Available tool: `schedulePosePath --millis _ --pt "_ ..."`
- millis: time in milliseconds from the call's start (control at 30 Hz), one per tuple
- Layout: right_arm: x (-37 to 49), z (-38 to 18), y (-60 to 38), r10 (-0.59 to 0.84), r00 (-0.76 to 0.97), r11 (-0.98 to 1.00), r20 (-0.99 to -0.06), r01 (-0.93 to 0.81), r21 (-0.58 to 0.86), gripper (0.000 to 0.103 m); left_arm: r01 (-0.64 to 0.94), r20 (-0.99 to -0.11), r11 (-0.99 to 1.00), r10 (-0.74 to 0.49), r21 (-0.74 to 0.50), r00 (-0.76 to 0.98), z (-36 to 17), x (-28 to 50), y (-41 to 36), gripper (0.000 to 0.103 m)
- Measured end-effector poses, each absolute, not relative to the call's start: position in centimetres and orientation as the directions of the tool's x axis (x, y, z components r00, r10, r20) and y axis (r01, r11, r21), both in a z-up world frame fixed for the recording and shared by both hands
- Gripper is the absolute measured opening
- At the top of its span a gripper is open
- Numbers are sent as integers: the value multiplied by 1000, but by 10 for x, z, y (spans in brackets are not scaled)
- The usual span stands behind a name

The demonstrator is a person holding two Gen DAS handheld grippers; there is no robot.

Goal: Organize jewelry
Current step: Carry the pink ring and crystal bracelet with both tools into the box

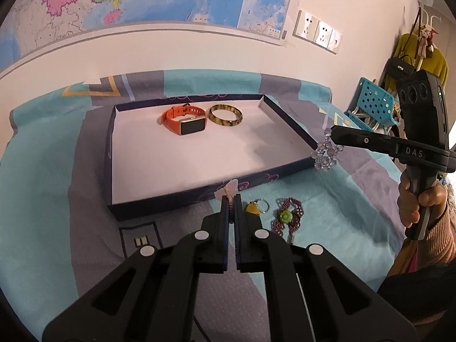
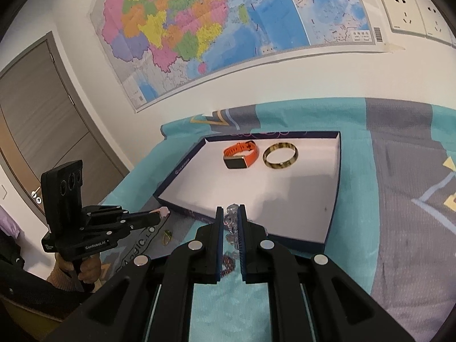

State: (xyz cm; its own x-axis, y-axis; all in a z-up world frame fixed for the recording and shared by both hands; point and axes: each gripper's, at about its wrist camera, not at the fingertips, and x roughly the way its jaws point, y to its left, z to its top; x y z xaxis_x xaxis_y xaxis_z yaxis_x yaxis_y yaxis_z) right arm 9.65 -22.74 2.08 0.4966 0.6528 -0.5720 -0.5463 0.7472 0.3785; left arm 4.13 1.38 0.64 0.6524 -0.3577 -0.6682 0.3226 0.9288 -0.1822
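Note:
A shallow dark-blue box [image 1: 199, 188] with a white floor lies on the bedspread and holds an orange smartwatch [image 1: 183, 119] and a mottled bangle [image 1: 226, 115]. My left gripper [image 1: 231, 199] is shut on a pink beaded piece with a pale butterfly charm [image 1: 228, 189], just in front of the box's near wall. My right gripper [image 2: 230, 213] is shut on a clear crystal bead bracelet [image 2: 231, 222], held above the box's right front corner; the bracelet also shows in the left wrist view [image 1: 326, 154]. A yellow pendant with rings [image 1: 256, 206] and a purple beaded bracelet with a green bead [image 1: 286, 218] lie on the bedspread.
The teal and grey bedspread [image 1: 42, 199] covers the surface. A wall map [image 2: 228, 22] and sockets [image 1: 316, 31] are behind. A blue perforated basket [image 1: 370, 99] stands at the right. A door [image 2: 42, 114] is at the left.

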Motion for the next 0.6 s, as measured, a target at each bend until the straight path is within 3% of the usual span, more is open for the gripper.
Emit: schedulePosePath --millis 600 --pt "136 28 -207 657 493 741 -570 -559 372 8 311 -656 936 -340 -166 674 15 68 16 4"
